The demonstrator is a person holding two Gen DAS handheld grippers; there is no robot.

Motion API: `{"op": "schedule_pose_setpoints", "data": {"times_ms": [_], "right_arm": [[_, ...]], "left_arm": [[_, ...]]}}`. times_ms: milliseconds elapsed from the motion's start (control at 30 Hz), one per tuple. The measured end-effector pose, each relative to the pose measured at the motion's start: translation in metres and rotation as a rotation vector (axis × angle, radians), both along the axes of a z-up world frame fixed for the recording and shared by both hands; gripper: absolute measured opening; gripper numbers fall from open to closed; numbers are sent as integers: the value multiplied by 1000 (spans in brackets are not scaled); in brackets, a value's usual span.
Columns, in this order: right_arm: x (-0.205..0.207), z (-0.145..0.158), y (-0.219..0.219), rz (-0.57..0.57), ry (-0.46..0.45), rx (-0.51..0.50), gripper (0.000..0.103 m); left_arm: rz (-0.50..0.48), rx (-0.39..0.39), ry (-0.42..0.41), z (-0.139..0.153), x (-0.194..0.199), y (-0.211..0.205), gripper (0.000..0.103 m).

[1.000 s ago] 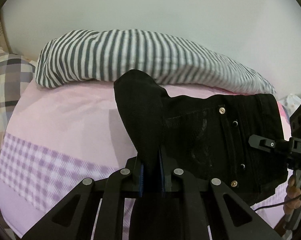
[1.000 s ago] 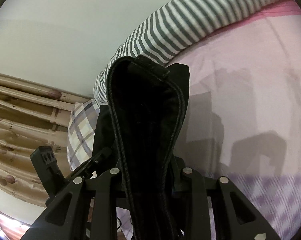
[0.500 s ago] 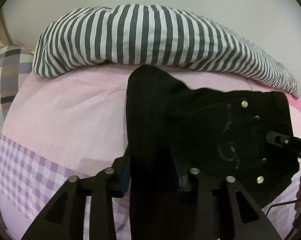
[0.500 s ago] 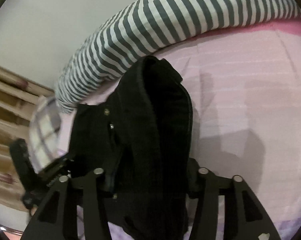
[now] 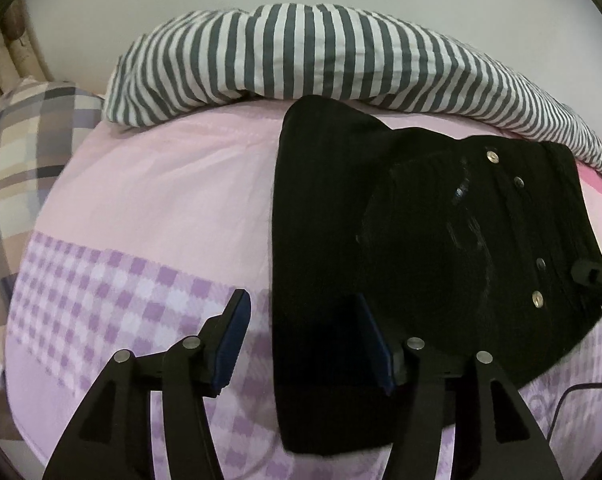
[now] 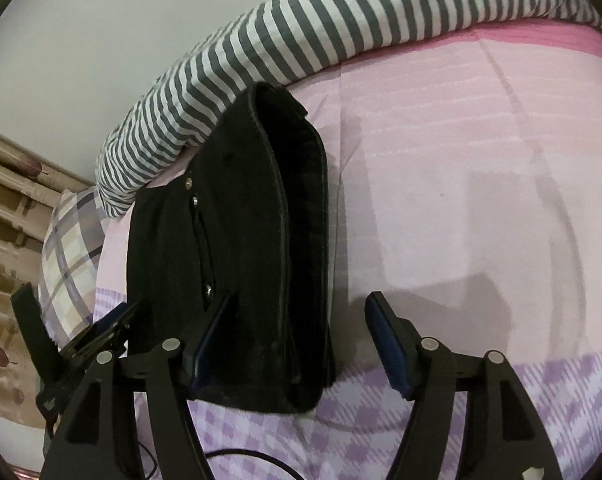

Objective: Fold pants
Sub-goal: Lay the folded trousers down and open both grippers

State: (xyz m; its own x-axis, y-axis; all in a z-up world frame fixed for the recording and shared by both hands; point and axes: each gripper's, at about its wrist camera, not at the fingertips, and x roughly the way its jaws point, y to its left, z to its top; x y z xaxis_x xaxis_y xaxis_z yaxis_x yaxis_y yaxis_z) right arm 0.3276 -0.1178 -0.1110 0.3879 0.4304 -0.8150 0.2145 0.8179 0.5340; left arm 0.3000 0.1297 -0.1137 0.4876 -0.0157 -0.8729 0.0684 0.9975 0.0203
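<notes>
The pants (image 5: 421, 248) lie folded on the bed (image 5: 173, 200), just in front of the striped pillow (image 5: 321, 60). The left gripper (image 5: 301, 340) is wide open, its jaws straddling the fold's near edge and gripping nothing; the right gripper (image 6: 297, 340) is likewise wide open and empty over the other end. The step appears to be letting go after a fold: both should back straight out without snagging the cloth, so the stacked layers stay aligned. No container is in view; a plaid pillow (image 5: 17, 152) sits at the left
</notes>
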Motion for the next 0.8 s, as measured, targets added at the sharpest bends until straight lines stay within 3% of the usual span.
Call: {"op": "schedule_pose_setpoints", "data": {"times_ms": [167,300,500,800], "right_arm": [[-15,28,7,10,-60,-70,66],[-32,50,22,25,-118,-170,76],[-60,75,50,49,-192,-308,92],[-90,87,78,48,-227,-364,99]], "left_arm": [[1,15,-30,19,-28,-5,56],[15,3,-47,32,-46,-5,64],[34,1,-80,49,-76,-6,66],[62,20,-124,60,-116,2,67]]}}
